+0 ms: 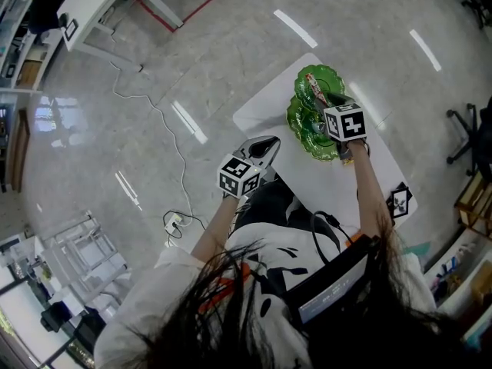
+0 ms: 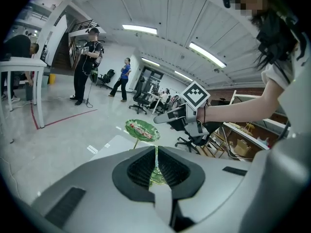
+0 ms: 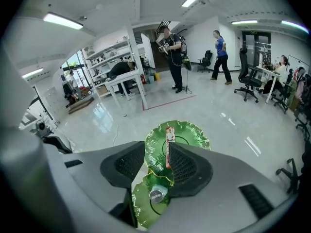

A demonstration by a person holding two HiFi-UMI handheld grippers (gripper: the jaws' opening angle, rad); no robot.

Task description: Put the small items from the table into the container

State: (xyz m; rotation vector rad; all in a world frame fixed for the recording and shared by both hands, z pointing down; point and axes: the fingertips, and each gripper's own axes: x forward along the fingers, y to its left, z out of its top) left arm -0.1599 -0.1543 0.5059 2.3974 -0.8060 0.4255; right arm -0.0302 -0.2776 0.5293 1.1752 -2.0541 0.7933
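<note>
Right gripper view looks down past the right claw (image 3: 155, 161) onto the green tiered container (image 3: 192, 132). The claw's pads are wide apart with nothing between them, and it hangs just above the dishes, likely positioned there for a drop-off. A red-and-white stick packet (image 3: 169, 144) lies in the upper dish. A small round capped item (image 3: 156, 194) sits in the lower dish, partly covered by a pad, type unclear. The left claw (image 2: 155, 165) is all but closed, only a thin slit, and empty. It is parked by the near edge of the desk (image 1: 323, 175), well apart from the container, probably idle. Head view shows no loose small items on the desk, though the arm and claws hide part of it. A square marker card (image 1: 400, 203) sits at the desk's edge.
</note>
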